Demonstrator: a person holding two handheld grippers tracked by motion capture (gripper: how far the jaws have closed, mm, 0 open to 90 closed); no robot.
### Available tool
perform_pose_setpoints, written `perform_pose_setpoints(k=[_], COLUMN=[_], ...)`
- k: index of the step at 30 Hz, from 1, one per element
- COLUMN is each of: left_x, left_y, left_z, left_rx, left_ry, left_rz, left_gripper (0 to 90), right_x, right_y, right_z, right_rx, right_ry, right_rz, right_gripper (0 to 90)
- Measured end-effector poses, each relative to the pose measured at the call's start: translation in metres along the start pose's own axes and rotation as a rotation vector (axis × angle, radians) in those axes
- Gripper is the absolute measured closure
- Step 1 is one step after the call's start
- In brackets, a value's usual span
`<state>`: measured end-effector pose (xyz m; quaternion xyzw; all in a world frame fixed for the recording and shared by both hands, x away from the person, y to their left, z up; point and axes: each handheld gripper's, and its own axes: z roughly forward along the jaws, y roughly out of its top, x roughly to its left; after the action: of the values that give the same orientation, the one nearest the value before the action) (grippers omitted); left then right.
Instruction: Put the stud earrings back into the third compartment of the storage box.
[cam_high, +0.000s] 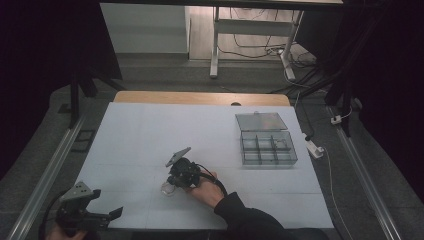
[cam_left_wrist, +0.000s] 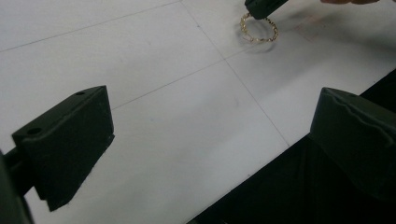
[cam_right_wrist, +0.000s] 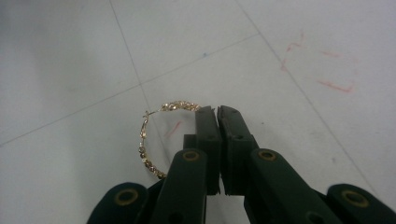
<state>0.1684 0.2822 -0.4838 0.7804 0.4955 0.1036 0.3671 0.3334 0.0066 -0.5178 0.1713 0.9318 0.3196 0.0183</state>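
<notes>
A thin gold chain bracelet (cam_right_wrist: 177, 106) lies as a loop on the white table (cam_high: 150, 135). My right gripper (cam_right_wrist: 217, 109) points down at it with its jaws pressed together on the loop's right side. In the high view that gripper (cam_high: 172, 184) stands at the table's front middle, over the bracelet (cam_high: 167, 189). My left gripper (cam_high: 106, 204) rests at the front left corner, open with nothing between its jaws. The left gripper view has its wide-apart jaws (cam_left_wrist: 212, 116) over the table edge, with the bracelet (cam_left_wrist: 273, 31) and the right gripper's tip (cam_left_wrist: 264, 7) far off.
A clear plastic compartment box (cam_high: 268, 148) stands at the right of the table with its lid (cam_high: 260, 121) laid open behind it. Faint red marks (cam_right_wrist: 334, 84) show on the table surface. The front edge of the table is close under the left gripper.
</notes>
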Motion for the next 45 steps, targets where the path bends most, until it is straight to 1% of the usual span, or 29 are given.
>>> perform_pose_setpoints(k=[2, 3, 4, 7, 8, 10, 11, 14, 16, 17, 27, 30, 31, 32, 34, 36, 37, 39, 41, 42, 43, 44, 45], left_x=[0.000, 0.000, 0.000, 0.000, 0.000, 0.000, 0.000, 0.000, 0.000, 0.000, 0.000, 0.000, 0.000, 0.000, 0.000, 0.000, 0.000, 0.000, 0.000, 0.000, 0.000, 0.001, 0.001], left_y=[0.000, 0.000, 0.000, 0.000, 0.000, 0.000, 0.000, 0.000, 0.000, 0.000, 0.000, 0.000, 0.000, 0.000, 0.000, 0.000, 0.000, 0.000, 0.000, 0.000, 0.000, 0.000, 0.000], left_z=[0.000, 0.000, 0.000, 0.000, 0.000, 0.000, 0.000, 0.000, 0.000, 0.000, 0.000, 0.000, 0.000, 0.000, 0.000, 0.000, 0.000, 0.000, -0.001, -0.001, -0.001, -0.001, -0.001], left_rx=[0.000, 0.000, 0.000, 0.000, 0.000, 0.000, 0.000, 0.000, 0.000, 0.000, -0.001, 0.000, 0.000, 0.000, -0.001, -0.002, -0.003, -0.004, -0.007, -0.008, -0.008, -0.011, -0.012], left_ry=[0.000, 0.000, 0.000, 0.000, 0.000, 0.000, 0.000, 0.000, 0.000, 0.000, 0.000, 0.000, 0.000, 0.000, -0.004, -0.004, -0.004, -0.005, -0.006, -0.007, -0.008, -0.009, -0.009], left_rz=[0.000, 0.000, 0.000, 0.000, 0.000, -0.001, -0.001, -0.001, -0.001, -0.001, -0.001, -0.001, -0.001, -0.001, -0.002, -0.004, -0.004, -0.005, -0.004, -0.004, -0.003, -0.002, -0.002], left_gripper=[0.0, 0.0, 0.0, 0.0, 0.0, 0.0, 0.0, 0.0, 0.0, 0.0, 0.0, 0.0, 0.0, 0.0, 0.0, 0.0, 0.0, 0.0, 0.0, 0.0, 0.0, 0.0, 0.0], right_x=[-0.003, -0.003, -0.005, -0.010, -0.010, -0.015, -0.015, -0.021, -0.023, -0.025, -0.037, -0.045, -0.045, -0.050, -0.053, -0.059, -0.065, -0.068, -0.075, -0.080, -0.080, -0.087, -0.087], right_y=[0.001, 0.001, 0.002, 0.001, 0.001, 0.001, 0.001, 0.000, 0.000, 0.000, -0.003, -0.008, -0.008, -0.011, -0.012, -0.015, -0.018, -0.020, -0.024, -0.028, -0.028, -0.033, -0.033], right_z=[-0.006, -0.006, -0.011, -0.018, -0.018, -0.026, -0.026, -0.036, -0.038, -0.043, -0.057, -0.066, -0.066, -0.073, -0.075, -0.082, -0.090, -0.093, -0.101, -0.107, -0.107, -0.116, -0.116], right_rx=[-0.014, -0.014, -0.023, -0.034, -0.034, -0.049, -0.049, -0.069, -0.069, -0.079, -0.100, -0.111, -0.111, -0.114, -0.114, -0.120, -0.127, -0.128, -0.137, -0.144, -0.144, -0.146, -0.146], right_ry=[-0.002, -0.002, -0.006, -0.017, -0.017, -0.021, -0.021, -0.032, -0.036, -0.038, -0.065, -0.084, -0.084, -0.099, -0.101, -0.115, -0.129, -0.137, -0.155, -0.168, -0.168, -0.191, -0.191], right_rz=[0.007, 0.007, 0.018, 0.029, 0.029, 0.050, 0.050, 0.077, 0.078, 0.090, 0.110, 0.127, 0.127, 0.143, 0.148, 0.162, 0.182, 0.187, 0.204, 0.219, 0.219, 0.243, 0.243], right_gripper=[88.4, 88.4, 88.4, 88.4, 88.4, 88.4, 88.4, 88.4, 88.4, 88.4, 88.4, 88.4, 88.4, 88.4, 88.4, 88.4, 88.3, 88.3, 88.4, 88.4, 88.4, 88.4, 88.4])
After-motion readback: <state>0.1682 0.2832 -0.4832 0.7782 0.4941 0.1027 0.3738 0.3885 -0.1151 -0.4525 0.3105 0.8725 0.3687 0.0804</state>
